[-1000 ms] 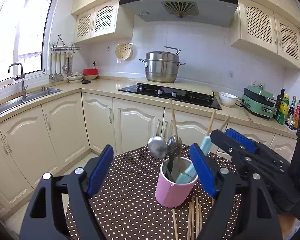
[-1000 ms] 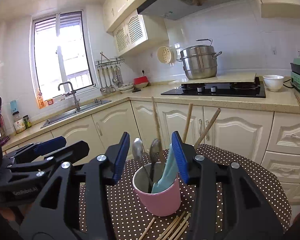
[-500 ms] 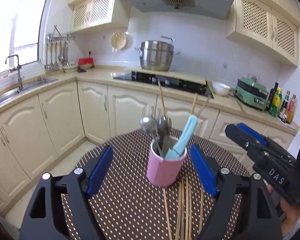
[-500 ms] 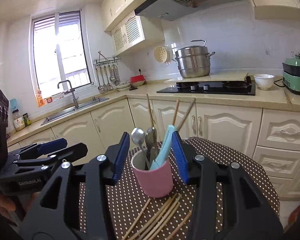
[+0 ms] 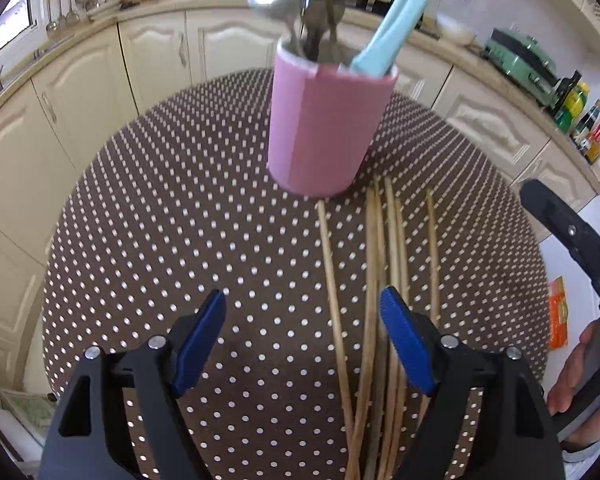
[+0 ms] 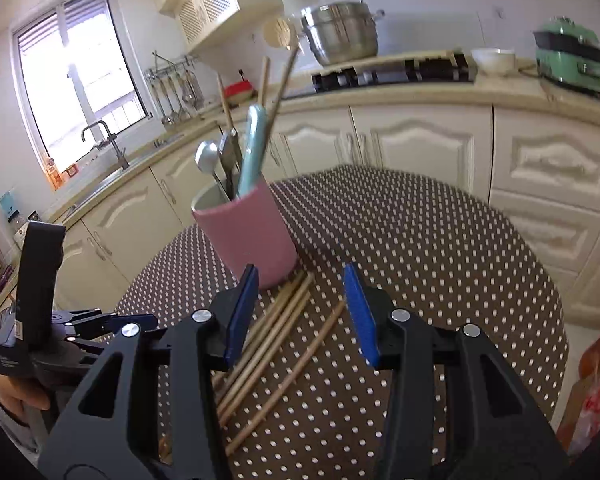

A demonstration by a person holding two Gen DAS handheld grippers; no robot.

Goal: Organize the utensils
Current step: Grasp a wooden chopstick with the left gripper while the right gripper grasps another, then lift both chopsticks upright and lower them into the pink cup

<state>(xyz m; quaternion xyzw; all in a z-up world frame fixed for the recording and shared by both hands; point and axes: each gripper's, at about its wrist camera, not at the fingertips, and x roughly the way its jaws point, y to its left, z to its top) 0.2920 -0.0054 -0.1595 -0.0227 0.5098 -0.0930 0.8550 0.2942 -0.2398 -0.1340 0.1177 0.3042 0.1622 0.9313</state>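
A pink cup [image 5: 324, 128] stands on the round brown polka-dot table [image 5: 180, 208]. It holds metal spoons [image 5: 274, 0], a light blue handle [image 5: 388, 32] and a few chopsticks. Several wooden chopsticks [image 5: 374, 280] lie loose on the table in front of the cup. My left gripper [image 5: 302, 320] is open and empty above the table, just left of the loose chopsticks. In the right wrist view the cup [image 6: 248, 236] sits ahead to the left, and my right gripper [image 6: 300, 304] is open and empty above the loose chopsticks [image 6: 276, 332].
Cream kitchen cabinets [image 6: 420, 148] and a counter with a stove, a steel pot [image 6: 344, 28] and a green appliance [image 6: 572, 56] run behind the table. A sink and window are at left. An orange packet [image 5: 558, 312] lies on the floor by the table's right edge.
Both grippers have pulled back from the cup and tilted down towards the table. The loose chopsticks now lie between and under the fingers. Both stay open.
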